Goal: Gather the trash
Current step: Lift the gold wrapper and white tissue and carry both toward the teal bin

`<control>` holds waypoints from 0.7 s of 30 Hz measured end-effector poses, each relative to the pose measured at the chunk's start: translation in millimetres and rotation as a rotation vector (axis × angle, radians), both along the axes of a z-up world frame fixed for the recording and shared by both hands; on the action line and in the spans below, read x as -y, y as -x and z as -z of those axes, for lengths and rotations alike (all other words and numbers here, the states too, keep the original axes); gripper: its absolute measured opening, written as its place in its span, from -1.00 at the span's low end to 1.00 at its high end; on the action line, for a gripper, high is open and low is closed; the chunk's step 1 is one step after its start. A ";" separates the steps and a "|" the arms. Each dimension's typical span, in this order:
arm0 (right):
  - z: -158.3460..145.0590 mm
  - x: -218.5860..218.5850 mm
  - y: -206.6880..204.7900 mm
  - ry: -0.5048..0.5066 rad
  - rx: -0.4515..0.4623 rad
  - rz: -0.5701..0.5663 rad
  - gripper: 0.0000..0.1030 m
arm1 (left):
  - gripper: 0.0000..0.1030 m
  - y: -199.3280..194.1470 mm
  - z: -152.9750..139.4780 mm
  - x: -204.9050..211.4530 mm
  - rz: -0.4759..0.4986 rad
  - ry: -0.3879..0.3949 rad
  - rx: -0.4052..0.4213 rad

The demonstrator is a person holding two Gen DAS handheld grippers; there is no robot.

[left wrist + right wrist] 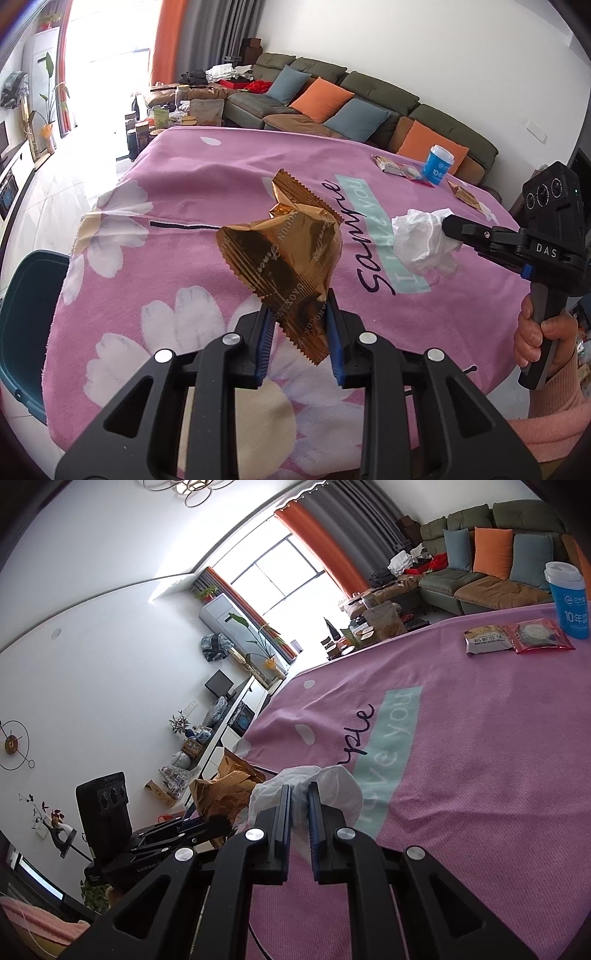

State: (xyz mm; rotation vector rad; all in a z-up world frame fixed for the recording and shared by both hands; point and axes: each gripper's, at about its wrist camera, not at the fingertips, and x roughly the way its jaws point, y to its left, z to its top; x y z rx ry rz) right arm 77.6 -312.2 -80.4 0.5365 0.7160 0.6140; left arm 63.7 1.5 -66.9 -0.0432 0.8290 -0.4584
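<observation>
My left gripper (300, 312) is shut on a crumpled gold snack wrapper (284, 254) and holds it above the pink flowered tablecloth (184, 258). My right gripper (448, 230) is shut on a crumpled white tissue (421, 240), held above the cloth to the right of the wrapper. In the right wrist view the right gripper (298, 794) pinches the tissue (332, 786), with the gold wrapper (225, 786) and the left gripper (207, 827) to its left. A dark teal bin (22, 325) stands off the table's left edge.
At the far right of the table lie two snack packets (517, 637), a blue and white cup (569, 598) and another gold wrapper (467, 195). A green sofa (351, 99) with cushions stands beyond the table.
</observation>
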 end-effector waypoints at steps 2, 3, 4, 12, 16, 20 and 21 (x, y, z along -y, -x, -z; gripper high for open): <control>1.1 -4.0 -1.6 0.000 0.000 -0.010 -0.85 | -0.50 1.0 -0.2 -1.6 -0.005 0.000 0.001; 1.3 -5.9 -2.3 0.000 -0.001 -0.014 -0.85 | -0.50 1.4 -0.3 -2.8 -0.007 0.002 0.001; 1.5 -8.0 -3.3 -0.001 -0.001 -0.019 -0.85 | -0.50 3.0 -0.4 -4.6 -0.010 0.003 0.001; 3.1 -23.5 -10.1 -0.005 -0.003 -0.052 -0.85 | -0.50 6.8 -1.4 -15.7 -0.038 0.002 0.007; 2.9 -31.2 -13.4 -0.007 -0.002 -0.069 -0.85 | -0.50 9.0 -2.6 -22.7 -0.053 0.003 0.012; 2.6 -39.6 -15.6 -0.007 0.000 -0.085 -0.85 | -0.50 11.6 -3.9 -29.4 -0.068 0.005 0.018; 2.6 -41.4 -16.2 -0.007 0.001 -0.089 -0.85 | -0.50 12.7 -4.2 -31.5 -0.072 0.006 0.019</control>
